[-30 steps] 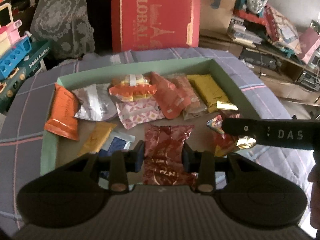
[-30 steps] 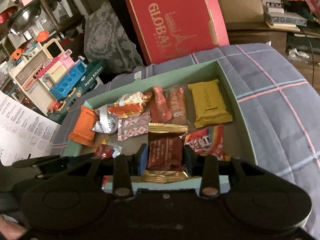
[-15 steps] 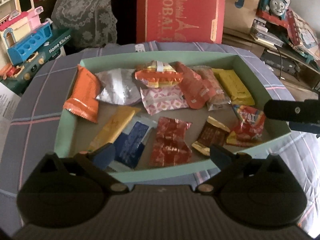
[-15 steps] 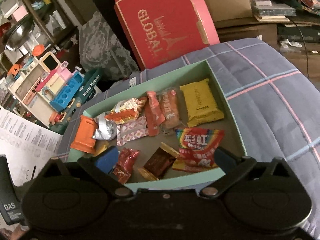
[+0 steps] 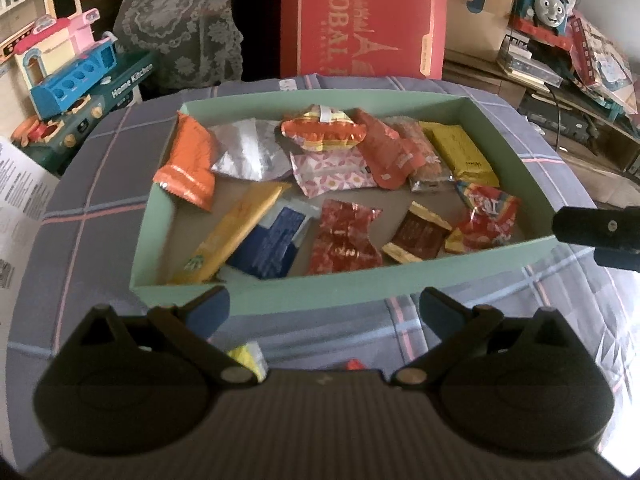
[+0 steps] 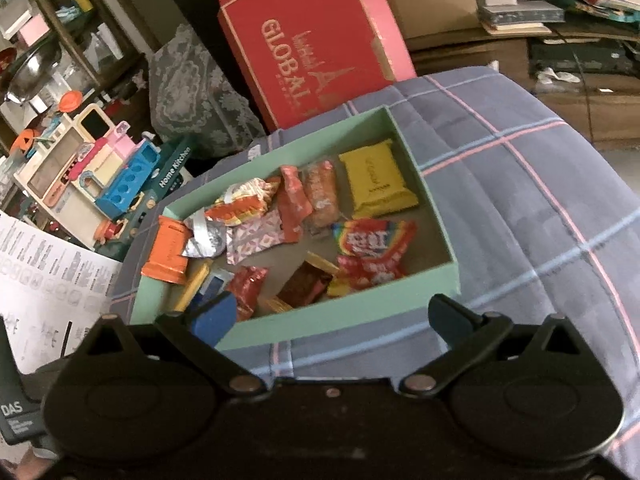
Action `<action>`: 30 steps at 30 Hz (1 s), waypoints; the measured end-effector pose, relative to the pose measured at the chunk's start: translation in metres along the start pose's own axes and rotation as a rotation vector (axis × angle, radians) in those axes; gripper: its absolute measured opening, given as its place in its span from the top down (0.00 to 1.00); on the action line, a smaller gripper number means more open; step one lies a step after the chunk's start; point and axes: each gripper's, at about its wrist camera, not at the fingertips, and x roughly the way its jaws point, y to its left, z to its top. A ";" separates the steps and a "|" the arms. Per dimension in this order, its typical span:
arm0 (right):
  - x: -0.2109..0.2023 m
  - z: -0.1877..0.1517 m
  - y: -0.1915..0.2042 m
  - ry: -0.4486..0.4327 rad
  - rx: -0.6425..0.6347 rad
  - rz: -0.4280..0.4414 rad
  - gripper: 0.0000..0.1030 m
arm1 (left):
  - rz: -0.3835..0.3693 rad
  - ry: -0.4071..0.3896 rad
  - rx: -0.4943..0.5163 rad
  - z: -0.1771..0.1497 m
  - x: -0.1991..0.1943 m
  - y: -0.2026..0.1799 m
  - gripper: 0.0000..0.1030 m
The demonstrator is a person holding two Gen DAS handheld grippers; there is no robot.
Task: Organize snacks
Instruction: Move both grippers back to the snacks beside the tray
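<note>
A shallow green box [image 5: 280, 296] [image 6: 416, 168] on the plaid cloth holds several snack packets, among them a red foil packet [image 5: 344, 240] [image 6: 248, 288], a brown chocolate bar [image 5: 420, 236] [image 6: 304, 284], a rainbow candy bag [image 5: 484, 216] [image 6: 372, 240] and a yellow packet [image 5: 460, 152] [image 6: 376, 180]. My left gripper [image 5: 324, 308] is open and empty, just short of the box's near wall. My right gripper [image 6: 332, 316] is open and empty over the box's near right corner. A yellow snack [image 5: 248, 356] and a red one [image 5: 354, 365] lie on the cloth under the left gripper.
A red "GLOBAL" box [image 5: 360, 20] [image 6: 304, 52] stands behind the green box. A toy kitchen set [image 5: 76, 80] [image 6: 100, 168] and printed paper [image 6: 48, 268] are to the left. The right gripper's body [image 5: 600, 232] shows at the right edge of the left wrist view.
Both grippers opened and let go of the red foil packet and the brown chocolate bar, which now lie in the box. Both grippers drew back toward me, past the box's near wall.
</note>
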 end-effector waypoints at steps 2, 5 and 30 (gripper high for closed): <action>-0.005 -0.004 -0.006 0.001 0.007 -0.008 0.00 | 0.000 0.003 0.001 -0.007 -0.005 0.000 0.00; -0.013 -0.012 -0.016 0.003 0.016 -0.021 0.00 | 0.002 0.019 0.007 -0.017 -0.010 -0.001 0.00; -0.009 -0.072 -0.051 0.056 0.025 -0.039 0.00 | 0.037 0.149 0.021 -0.078 0.004 0.002 0.00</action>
